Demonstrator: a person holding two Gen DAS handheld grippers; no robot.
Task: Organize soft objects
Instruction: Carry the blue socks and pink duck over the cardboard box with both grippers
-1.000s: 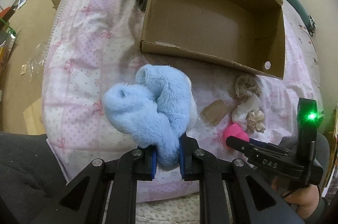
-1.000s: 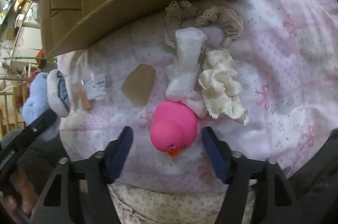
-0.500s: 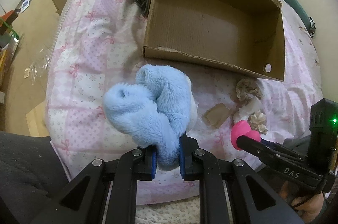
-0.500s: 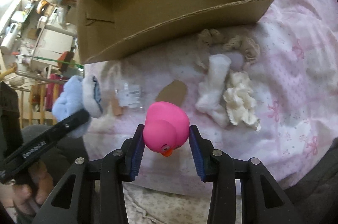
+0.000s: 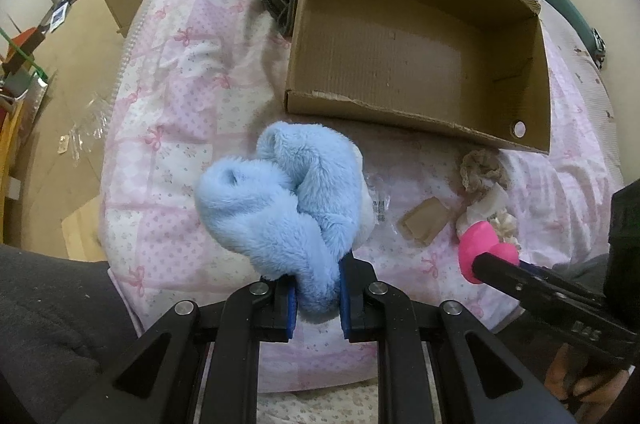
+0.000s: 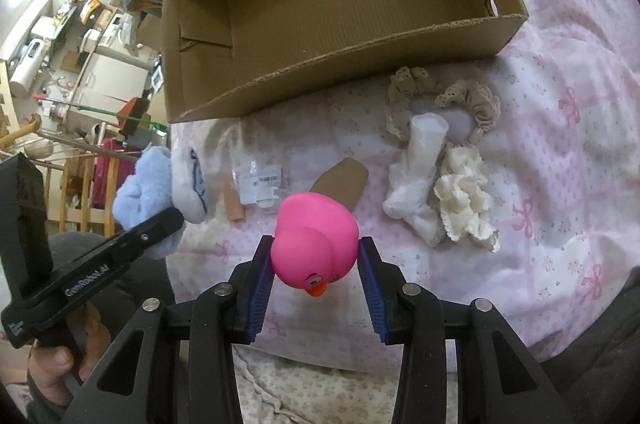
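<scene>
Right wrist view shows the right claw (image 6: pixel 316 276) closed on a pink rubber duck (image 6: pixel 314 242), its blue pads pressing the duck's rounded sides, beak pointing back toward the camera. Its jaws have just been closing, with the duck between them, and the duck now hangs clear of the pink bedspread (image 6: pixel 560 164), on the near side of the empty cardboard box (image 6: pixel 320 4). The left claw (image 5: pixel 318 308) is squeezed nearly shut on a tail of a fluffy blue plush (image 5: pixel 288 200), which bulges up and forward from the pads, also short of the box's near wall.

My worry with the duck is its shape: smooth, rounded and springy, gripped across its widest part. I judge it could squirt out forward or twist in the pads if the hand tips sharply while crossing the box wall. It would then likely land among the beige scrunchie (image 6: pixel 444 96), white cloth bundle (image 6: pixel 420 176) and cream lace scrunchie (image 6: pixel 466 200) lying just outside the box's near right corner.

The plush is held by a small pinch only, so its loose bulk may catch the torn near edge of the box, and drag it across the bed. With both hands loaded and near each other in front of the box, they could also bump if they go in together.
</scene>
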